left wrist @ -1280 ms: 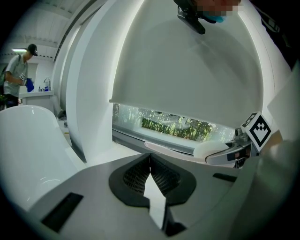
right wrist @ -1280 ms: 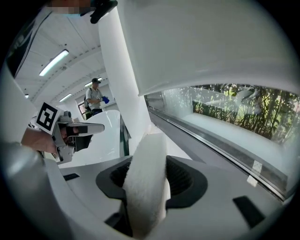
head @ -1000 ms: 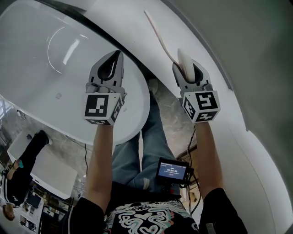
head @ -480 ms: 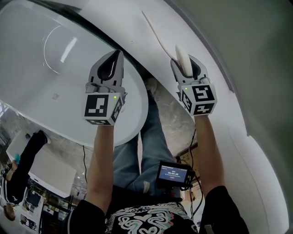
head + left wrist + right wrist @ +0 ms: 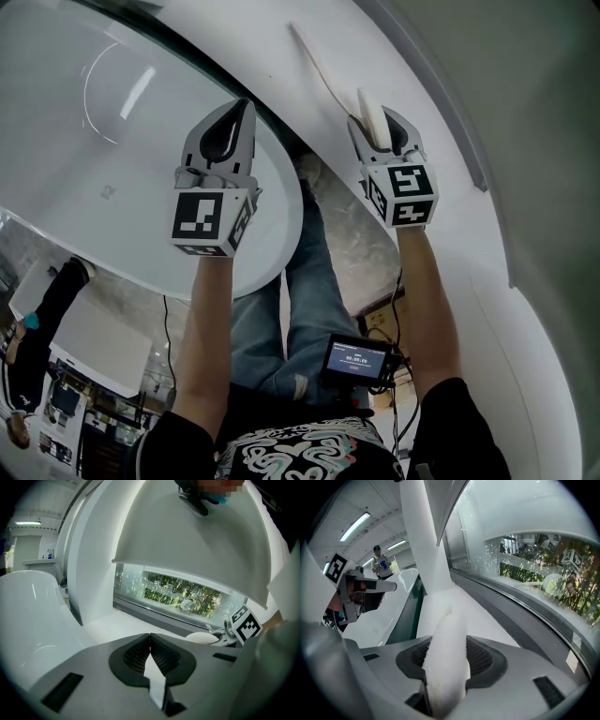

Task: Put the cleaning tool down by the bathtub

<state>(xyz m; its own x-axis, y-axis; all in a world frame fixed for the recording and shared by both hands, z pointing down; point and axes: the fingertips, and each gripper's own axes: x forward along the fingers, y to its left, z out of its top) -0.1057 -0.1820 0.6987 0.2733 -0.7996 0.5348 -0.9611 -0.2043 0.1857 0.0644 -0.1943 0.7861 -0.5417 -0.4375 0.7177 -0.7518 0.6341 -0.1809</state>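
Observation:
The cleaning tool (image 5: pixel 371 114) is a white long-handled brush; its thin handle (image 5: pixel 317 64) runs up and left over the white ledge. My right gripper (image 5: pixel 377 120) is shut on its thick end, which fills the jaws in the right gripper view as the cleaning tool (image 5: pixel 443 667), with the handle (image 5: pixel 423 541) rising ahead. My left gripper (image 5: pixel 231 120) hangs above the white bathtub (image 5: pixel 103 141), its jaws closed with nothing in them; the same left gripper (image 5: pixel 150 641) faces the window ledge in its own view.
A white curved ledge (image 5: pixel 281 47) runs beside the tub, with a dark gap (image 5: pixel 281 141) between them. A long window (image 5: pixel 187 595) lies beyond. My legs (image 5: pixel 300 281) and a small screen (image 5: pixel 361 358) are below. A bystander (image 5: pixel 42 319) stands at lower left.
My right gripper with the cleaning tool has shifted slightly up and left. The left gripper has stayed where it was.

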